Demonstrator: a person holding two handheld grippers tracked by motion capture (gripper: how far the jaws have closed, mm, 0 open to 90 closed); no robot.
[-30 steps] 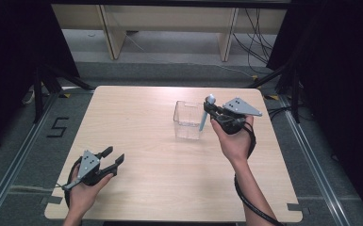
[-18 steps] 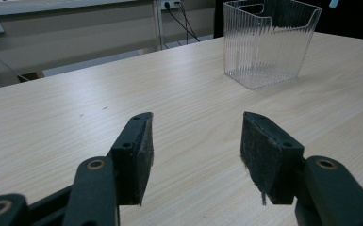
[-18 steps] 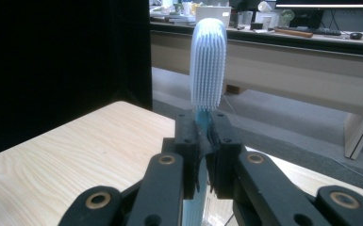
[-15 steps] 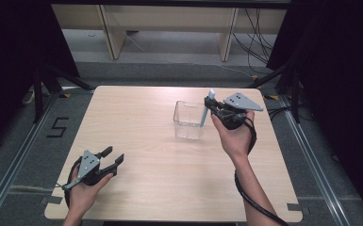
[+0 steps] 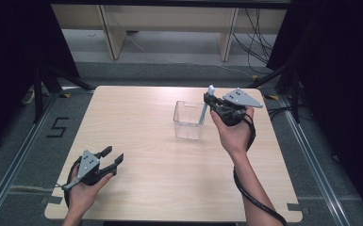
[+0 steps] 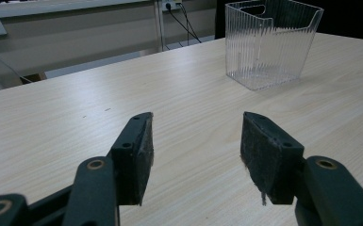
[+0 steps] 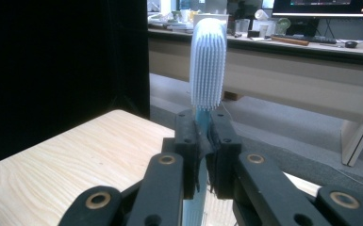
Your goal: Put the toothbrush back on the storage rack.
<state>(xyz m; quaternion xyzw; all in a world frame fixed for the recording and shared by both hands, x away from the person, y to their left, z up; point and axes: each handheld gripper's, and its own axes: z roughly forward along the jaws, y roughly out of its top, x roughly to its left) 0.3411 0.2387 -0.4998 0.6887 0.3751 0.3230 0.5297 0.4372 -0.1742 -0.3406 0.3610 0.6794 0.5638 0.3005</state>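
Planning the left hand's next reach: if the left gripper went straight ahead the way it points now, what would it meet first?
Probably the clear plastic container, slightly right of the left gripper line; only bare table lies between.

The left claw [image 6: 195, 160] hangs low over the pale wood-grain counter [image 6: 99, 108], its two black jaws spread wide apart with nothing between them, the dark, slightly frayed pads [image 6: 259, 150] turned toward each other. Ahead and off to the right a clear ribbed plastic bin [image 6: 271, 44] stands upright on the counter, well apart from the jaws, with a cut-out handle in its far wall. Beyond the counter's far edge there is a light panel with cables [image 6: 181, 21] hanging down.
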